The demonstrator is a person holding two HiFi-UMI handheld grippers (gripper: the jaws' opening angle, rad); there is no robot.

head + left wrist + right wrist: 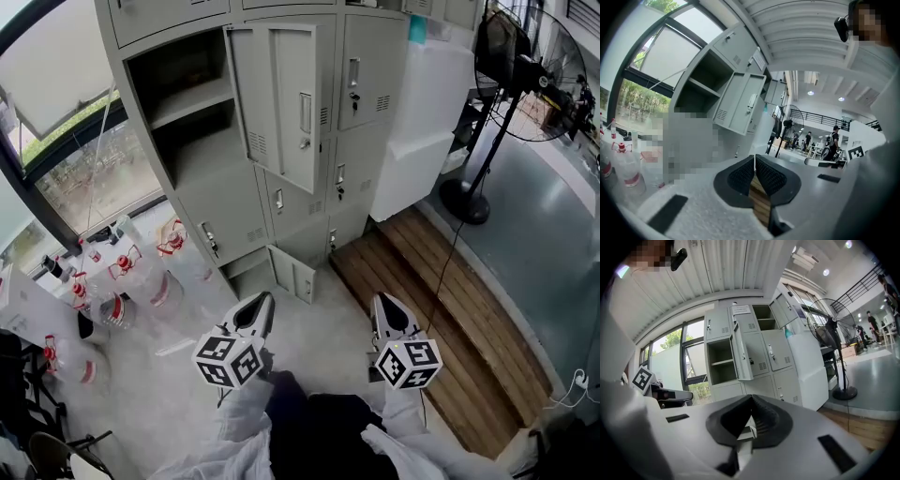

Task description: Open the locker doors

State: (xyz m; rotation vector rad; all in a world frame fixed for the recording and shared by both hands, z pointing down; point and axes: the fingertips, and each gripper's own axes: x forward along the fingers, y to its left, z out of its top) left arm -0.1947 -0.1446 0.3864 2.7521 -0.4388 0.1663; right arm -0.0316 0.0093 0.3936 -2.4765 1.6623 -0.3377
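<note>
Running off top edge, grey lockers (366,75)

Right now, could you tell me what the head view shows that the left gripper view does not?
Only the head view: the low door, ajar at the bottom of the lockers; in the left gripper view a blurred patch covers that area.
Only the left gripper view: people standing in the hall far behind, and ceiling lights above them.
Both: the upper door swung open with its shelf bay beside it, the red-capped bottles on the floor by the window, and the fan.
</note>
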